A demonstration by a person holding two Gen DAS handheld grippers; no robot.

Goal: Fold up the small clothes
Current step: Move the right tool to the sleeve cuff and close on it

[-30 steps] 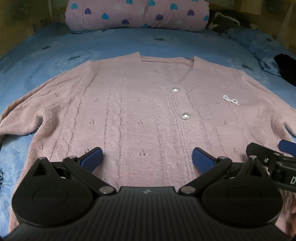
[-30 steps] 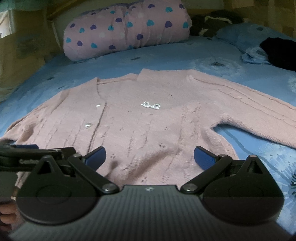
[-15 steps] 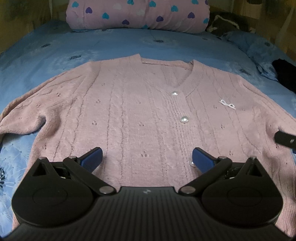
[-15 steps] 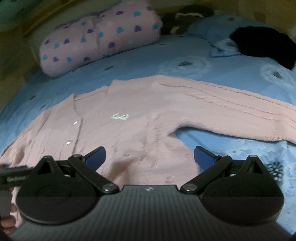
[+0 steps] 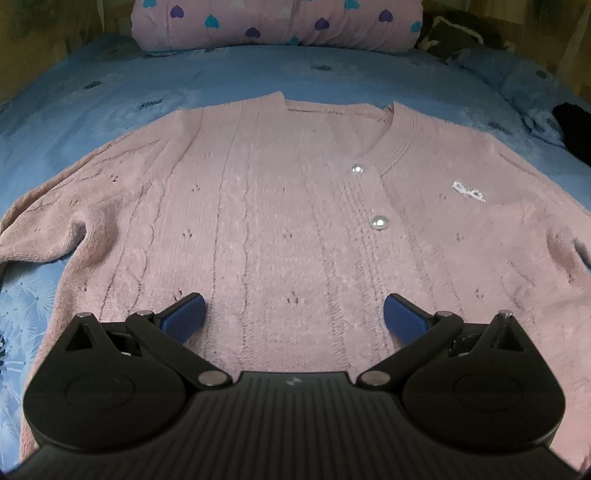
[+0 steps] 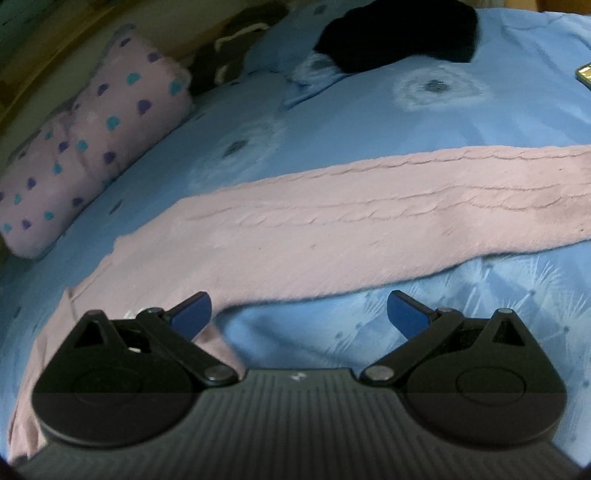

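Left wrist view: left gripper (image 5: pixel 293 319), fingers (image 5: pixel 183 320) spread wide, nothing held, poised over the lower body of the pink cardigan (image 5: pixel 280 229). Between and ahead of the fingers: cable-knit front panel, lying flat, front side up, on the blue bedsheet (image 5: pixel 110 88). Ahead, toward the right finger: two pearl buttons (image 5: pixel 379 222) on the placket; beyond them the V-neck. Further right of the fingers: small silver emblem (image 5: pixel 468 192) on the chest. Left of the fingers: one sleeve running off the frame edge. Farthest ahead: pink pillow with heart print (image 5: pixel 277 22).

Right wrist view: right gripper (image 6: pixel 298 312), fingers (image 6: pixel 192 312) spread wide, nothing held. Left finger over the cardigan's (image 6: pixel 295 236) side edge near the armpit; right finger over bare bedsheet (image 6: pixel 461 122). Just ahead of both fingers: the other sleeve (image 6: pixel 443 192), stretched flat to the right. Far ahead, left: the pillow (image 6: pixel 92 155). Far ahead, right: dark garment (image 6: pixel 399 33), heaped on the bed.
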